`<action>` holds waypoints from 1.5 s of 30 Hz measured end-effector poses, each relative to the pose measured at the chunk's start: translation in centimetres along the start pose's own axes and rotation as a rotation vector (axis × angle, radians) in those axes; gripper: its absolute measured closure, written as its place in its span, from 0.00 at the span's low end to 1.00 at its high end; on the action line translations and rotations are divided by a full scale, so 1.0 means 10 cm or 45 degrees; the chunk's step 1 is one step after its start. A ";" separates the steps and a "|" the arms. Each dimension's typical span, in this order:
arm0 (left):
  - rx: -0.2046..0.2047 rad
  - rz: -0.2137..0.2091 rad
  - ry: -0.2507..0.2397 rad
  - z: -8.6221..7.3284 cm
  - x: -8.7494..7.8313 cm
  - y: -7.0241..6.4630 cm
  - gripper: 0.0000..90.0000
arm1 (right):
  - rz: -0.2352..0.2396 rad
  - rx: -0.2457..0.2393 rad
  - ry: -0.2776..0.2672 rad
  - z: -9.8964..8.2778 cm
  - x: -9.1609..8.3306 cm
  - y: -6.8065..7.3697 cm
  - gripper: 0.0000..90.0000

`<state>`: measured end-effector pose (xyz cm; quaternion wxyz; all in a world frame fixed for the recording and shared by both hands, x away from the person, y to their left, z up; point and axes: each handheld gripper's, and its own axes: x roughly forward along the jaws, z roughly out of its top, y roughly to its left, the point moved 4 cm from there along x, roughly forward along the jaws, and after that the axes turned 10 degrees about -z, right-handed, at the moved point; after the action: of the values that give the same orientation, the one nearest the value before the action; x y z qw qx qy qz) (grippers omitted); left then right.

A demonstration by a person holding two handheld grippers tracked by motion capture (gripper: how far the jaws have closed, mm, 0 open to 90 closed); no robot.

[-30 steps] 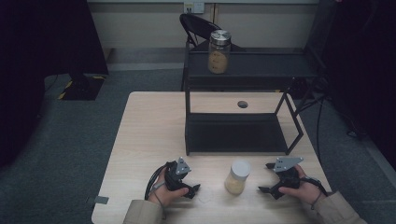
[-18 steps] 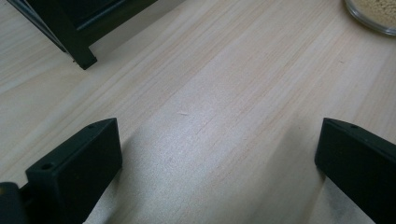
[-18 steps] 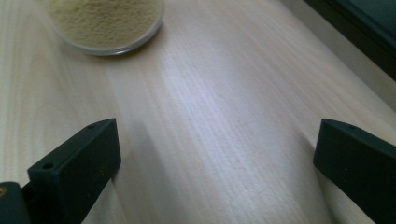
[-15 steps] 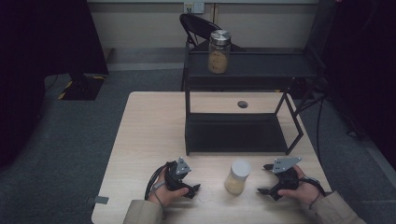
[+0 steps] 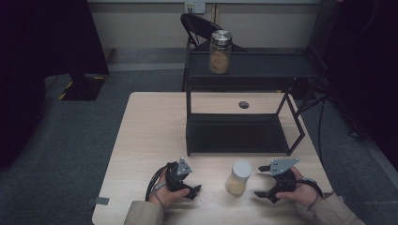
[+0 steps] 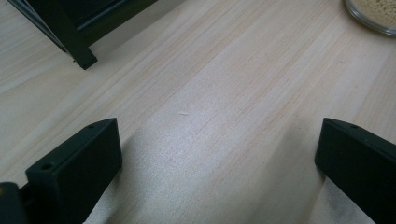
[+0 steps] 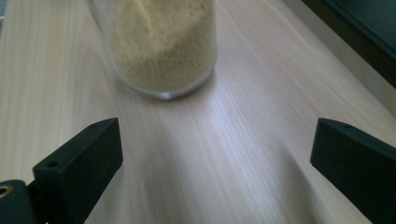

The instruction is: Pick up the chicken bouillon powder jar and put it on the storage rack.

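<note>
Jar [image 5: 239, 177] (grains, seemingly) stands between spread left gripper [image 5: 187, 181] and right gripper [image 5: 265, 181].

Two jars [image 5: 238, 177] [image 5: 219, 51] (one rack [image 5: 244, 131])

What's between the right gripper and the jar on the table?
Nothing: bare table. In the right gripper view, only wood grain runs from the open right gripper up to the jar; the high view shows the same gap.
</note>
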<state>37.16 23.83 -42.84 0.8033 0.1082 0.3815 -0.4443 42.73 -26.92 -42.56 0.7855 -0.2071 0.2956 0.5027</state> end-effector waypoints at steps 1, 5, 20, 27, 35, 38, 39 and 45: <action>0.000 0.000 0.000 0.00 0.00 0.00 0.00 | 0.006 0.003 -0.007 0.01 0.01 0.01 0.01; 0.001 0.000 0.000 0.00 0.00 0.00 0.00 | 0.033 0.000 -0.035 0.07 0.03 0.04 0.01; -0.001 0.001 -0.001 0.00 0.00 0.00 0.00 | 0.120 -0.005 -0.110 0.27 0.16 0.10 0.01; -0.001 0.001 -0.001 0.00 0.00 0.00 0.00 | 0.135 0.007 -0.124 0.33 0.21 0.12 0.02; -0.003 0.003 -0.001 0.00 0.00 -0.01 0.00 | 0.152 0.008 -0.164 0.35 0.23 0.11 0.09; -0.003 0.003 -0.002 0.00 0.00 -0.01 0.00 | 0.152 0.005 -0.190 0.37 0.21 0.12 0.12; -0.003 0.003 -0.001 0.00 0.00 -0.01 0.00 | 0.150 0.006 -0.197 0.37 0.20 0.12 0.13; -0.002 0.003 -0.001 0.00 0.00 -0.01 0.00 | 0.141 0.004 -0.233 0.38 0.17 0.10 0.20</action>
<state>37.11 23.81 -42.84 0.8041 0.1078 0.3816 -0.4430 43.32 -23.03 -40.95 0.7804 -0.1424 0.2345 0.5618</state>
